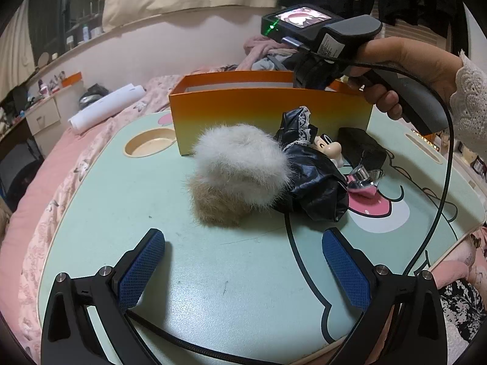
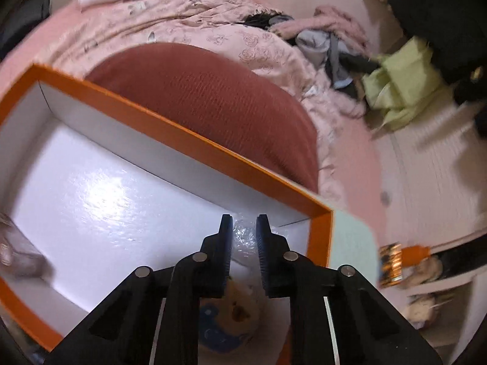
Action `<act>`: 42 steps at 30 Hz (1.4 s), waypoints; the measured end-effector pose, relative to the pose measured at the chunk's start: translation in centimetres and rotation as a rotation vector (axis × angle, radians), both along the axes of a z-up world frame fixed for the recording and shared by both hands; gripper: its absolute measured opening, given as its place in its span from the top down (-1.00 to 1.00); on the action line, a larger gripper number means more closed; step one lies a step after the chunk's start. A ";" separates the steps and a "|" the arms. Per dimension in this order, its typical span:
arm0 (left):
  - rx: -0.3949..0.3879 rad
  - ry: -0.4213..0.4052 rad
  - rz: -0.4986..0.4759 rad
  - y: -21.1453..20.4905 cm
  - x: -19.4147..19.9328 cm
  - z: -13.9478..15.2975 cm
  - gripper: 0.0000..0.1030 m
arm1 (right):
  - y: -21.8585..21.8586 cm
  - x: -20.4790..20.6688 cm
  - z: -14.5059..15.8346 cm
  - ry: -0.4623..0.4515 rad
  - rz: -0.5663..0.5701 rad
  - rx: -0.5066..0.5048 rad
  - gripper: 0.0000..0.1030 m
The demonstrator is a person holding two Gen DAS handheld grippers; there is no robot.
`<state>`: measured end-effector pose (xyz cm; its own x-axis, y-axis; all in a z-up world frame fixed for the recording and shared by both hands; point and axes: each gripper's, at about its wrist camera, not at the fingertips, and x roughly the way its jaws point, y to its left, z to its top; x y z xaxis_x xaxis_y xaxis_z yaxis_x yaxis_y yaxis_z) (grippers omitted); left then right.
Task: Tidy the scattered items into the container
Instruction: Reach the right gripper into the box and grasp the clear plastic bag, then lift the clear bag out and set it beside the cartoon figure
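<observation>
Right wrist view: right gripper [image 2: 244, 228], jaws nearly closed on a clear plastic packet [image 2: 243, 237], hangs over the orange box [image 2: 170, 133] at lower center, apparently for a drop. Left gripper [image 1: 243, 261] waits wide open, holding nothing, before the fur ball [image 1: 237, 170] and doll [image 1: 316, 176] at center.

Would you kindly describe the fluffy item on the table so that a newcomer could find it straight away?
Start at the mint-green lap table and find the orange box at its far side. Just in front of the box lies the fur pompom, pressed against a doll in a shiny black dress. It alone is fluffy, white above and tan below.
</observation>
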<state>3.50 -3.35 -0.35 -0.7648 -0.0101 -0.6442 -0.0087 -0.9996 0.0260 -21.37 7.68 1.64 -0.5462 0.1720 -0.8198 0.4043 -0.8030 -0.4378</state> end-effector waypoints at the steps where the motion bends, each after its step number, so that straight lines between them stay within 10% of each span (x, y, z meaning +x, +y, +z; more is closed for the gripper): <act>1: 0.000 0.000 0.000 0.0 0.0 0.0 -1.00 | -0.1 0.2 0.1 0.000 0.008 -0.012 0.82; 17: 0.000 0.001 0.000 0.0 0.0 0.0 -1.00 | 5.4 10.3 9.1 -0.028 0.157 -0.670 0.92; 23: 0.000 0.001 0.000 0.0 0.0 0.0 -1.00 | 5.9 10.9 6.3 -0.177 0.177 -0.748 0.59; 29: 0.000 0.001 0.000 0.0 0.0 0.0 -1.00 | 8.6 12.2 6.6 -0.089 0.149 -0.830 0.46; 33: 0.000 0.001 0.000 0.0 0.1 0.0 -1.00 | 10.5 14.5 6.3 -0.006 0.137 -0.818 -0.21; 42: 0.000 0.002 0.000 -0.1 0.1 0.0 -1.00 | 12.8 18.9 0.6 0.001 0.091 -0.673 -0.22</act>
